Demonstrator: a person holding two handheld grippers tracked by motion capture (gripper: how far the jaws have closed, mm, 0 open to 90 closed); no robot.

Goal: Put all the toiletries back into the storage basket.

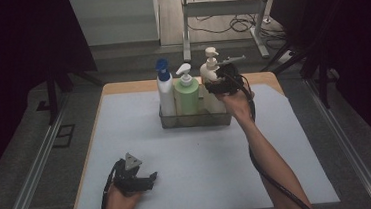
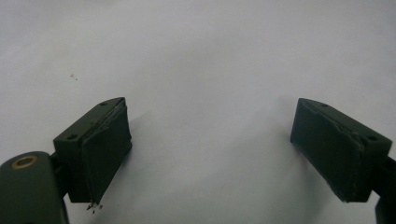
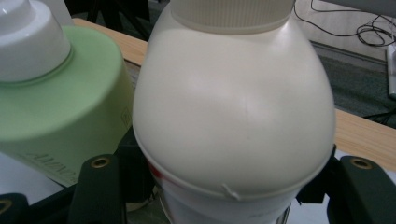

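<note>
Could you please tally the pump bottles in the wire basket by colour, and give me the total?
White bottle with blue pump: 1
Green bottle with white pump: 1
Cream bottle with cream pump: 1
Total: 3 bottles, all standing in the basket

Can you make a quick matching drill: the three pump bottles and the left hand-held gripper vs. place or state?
Things:
1. blue-capped white bottle
2. green pump bottle
3. cream pump bottle
4. left hand-held gripper

Place or state:
A. between the jaws of the right hand-held gripper
B. middle of the wire basket
C. open, low over the white mat, nothing between its jaws
D. left end of the basket

Pairs: 1-D, 2-B, 3-A, 4-C
</note>
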